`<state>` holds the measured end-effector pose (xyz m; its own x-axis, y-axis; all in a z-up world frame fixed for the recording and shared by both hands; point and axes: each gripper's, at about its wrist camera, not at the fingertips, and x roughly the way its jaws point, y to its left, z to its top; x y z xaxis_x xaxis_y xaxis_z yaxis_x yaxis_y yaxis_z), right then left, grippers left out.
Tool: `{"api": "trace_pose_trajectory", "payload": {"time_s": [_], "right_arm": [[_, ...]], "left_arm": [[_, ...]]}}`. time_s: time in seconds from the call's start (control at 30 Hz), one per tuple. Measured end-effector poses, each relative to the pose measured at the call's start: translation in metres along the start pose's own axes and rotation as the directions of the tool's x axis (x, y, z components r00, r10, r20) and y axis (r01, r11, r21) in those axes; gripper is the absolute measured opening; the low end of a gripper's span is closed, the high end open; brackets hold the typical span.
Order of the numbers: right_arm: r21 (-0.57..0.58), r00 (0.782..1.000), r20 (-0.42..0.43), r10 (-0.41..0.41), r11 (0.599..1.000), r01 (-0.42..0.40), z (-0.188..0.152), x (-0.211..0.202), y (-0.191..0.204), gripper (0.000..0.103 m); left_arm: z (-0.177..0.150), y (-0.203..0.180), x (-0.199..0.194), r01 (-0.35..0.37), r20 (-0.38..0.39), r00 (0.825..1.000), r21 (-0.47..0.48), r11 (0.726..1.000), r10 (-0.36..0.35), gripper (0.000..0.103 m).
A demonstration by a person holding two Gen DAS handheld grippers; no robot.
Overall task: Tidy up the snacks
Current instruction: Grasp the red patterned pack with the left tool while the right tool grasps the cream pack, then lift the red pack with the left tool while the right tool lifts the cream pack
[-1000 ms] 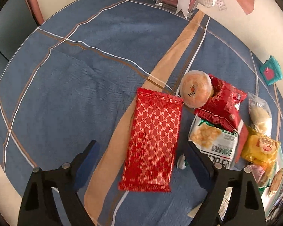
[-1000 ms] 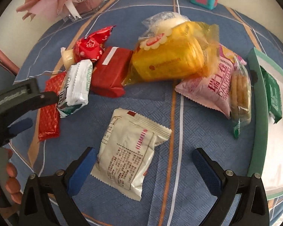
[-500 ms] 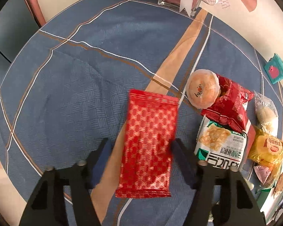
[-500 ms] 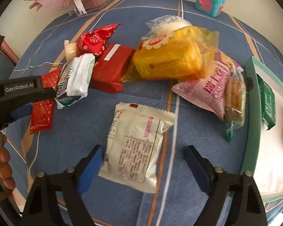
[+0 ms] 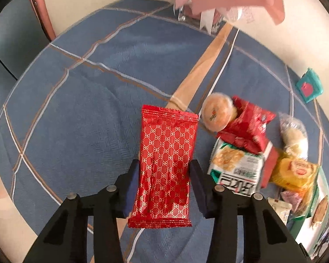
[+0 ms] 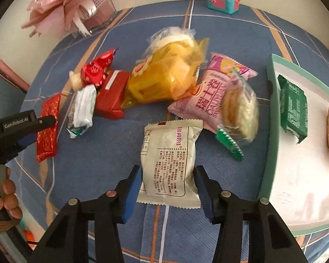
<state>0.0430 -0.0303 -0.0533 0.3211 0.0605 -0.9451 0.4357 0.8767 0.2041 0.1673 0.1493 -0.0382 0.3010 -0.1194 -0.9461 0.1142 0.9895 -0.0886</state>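
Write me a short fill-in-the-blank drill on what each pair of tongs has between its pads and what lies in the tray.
The left tongs close around a long ____ packet with a gold pattern.
The right tongs close around a ____ packet printed with text.
In the tray lies a dark ____ packet.

Missing words: red; white; green

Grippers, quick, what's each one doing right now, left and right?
Left gripper: closed on the red patterned packet.
Right gripper: closed on the white snack packet.
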Motion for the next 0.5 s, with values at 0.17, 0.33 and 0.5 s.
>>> {"api": "trace_pose_trajectory", "payload": {"time_s": [0.17,0.33,0.5], "right_arm": [[0.021,0.998,0.035,0.048,0.999,-0.049,0.005,-0.021,-0.01,0.052],[0.019,0.993,0.091,0.074,0.997,-0.076,0.006,-0.046,-0.022,0.052],[0.033,0.99,0.109,0.092,0.995,-0.096,-0.001,-0.056,-0.031,0.051]], "left_arm": [[-0.002,-0.005,-0.033,0.045,0.063,0.997,0.001,0.999,-0.045,0.046],[-0.008,-0.018,-0.058,0.056,0.111,0.992,0.03,0.998,-0.059,0.047],[-0.011,-0.035,-0.064,0.069,0.114,0.991,0.057,0.996,-0.075,0.047]]}}
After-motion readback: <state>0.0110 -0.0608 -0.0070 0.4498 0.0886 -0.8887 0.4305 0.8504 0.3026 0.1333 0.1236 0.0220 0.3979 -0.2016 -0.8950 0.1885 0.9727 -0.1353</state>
